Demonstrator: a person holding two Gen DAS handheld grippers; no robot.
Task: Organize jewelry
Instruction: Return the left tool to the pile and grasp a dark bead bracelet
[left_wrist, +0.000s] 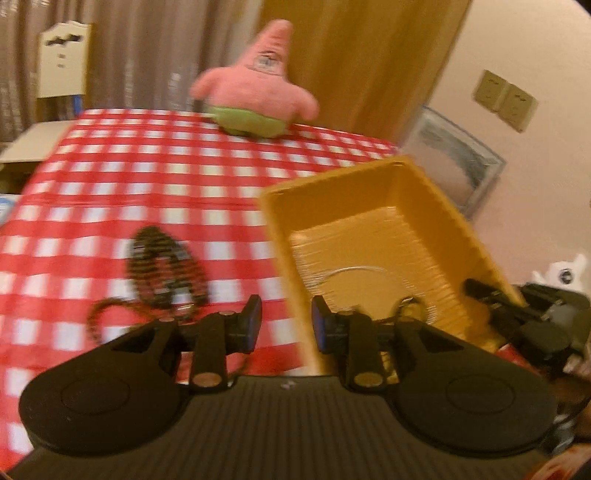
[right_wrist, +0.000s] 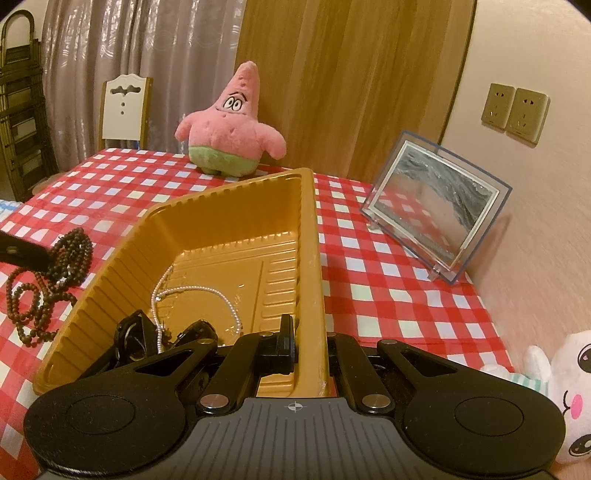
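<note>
**A:** What are you standing over?

**B:** A table under a red-and-white checked cloth (right_wrist: 388, 280). A pink starfish plush (right_wrist: 231, 125) sits at the far edge, with a white chair (right_wrist: 123, 110) behind it and grey curtains (right_wrist: 129, 55) beside a wooden panel (right_wrist: 351, 74). A clear picture frame (right_wrist: 436, 206) leans by the pale wall on the right, below two wall sockets (right_wrist: 515, 110). A white plush toy (right_wrist: 569, 398) lies at the near right corner.

**A:** And the container?

**B:** A gold plastic tray (right_wrist: 207, 221) with ribbed walls. Inside lie a thin silver bead chain (right_wrist: 207, 295) on the floor and a dark wristwatch (right_wrist: 140, 339) at the near end.

**A:** Your grippers?

**B:** My right gripper (right_wrist: 310, 347) is clamped on the tray's near right wall, one finger inside, one outside. My left gripper (left_wrist: 286, 325) has its jaws partly apart with nothing between them; it hovers over the tray's left wall, and its view is blurred.

**A:** What is left outside?

**B:** A brown beaded necklace (right_wrist: 48, 280) is heaped in loops on the cloth just left of the tray. One dark finger (right_wrist: 22, 254) of my left gripper shows beside it.

**A:** Room to move?

**B:** Bare cloth lies beyond the tray up to the starfish plush, and between the tray and the frame. The table's right edge runs close to the wall.
</note>
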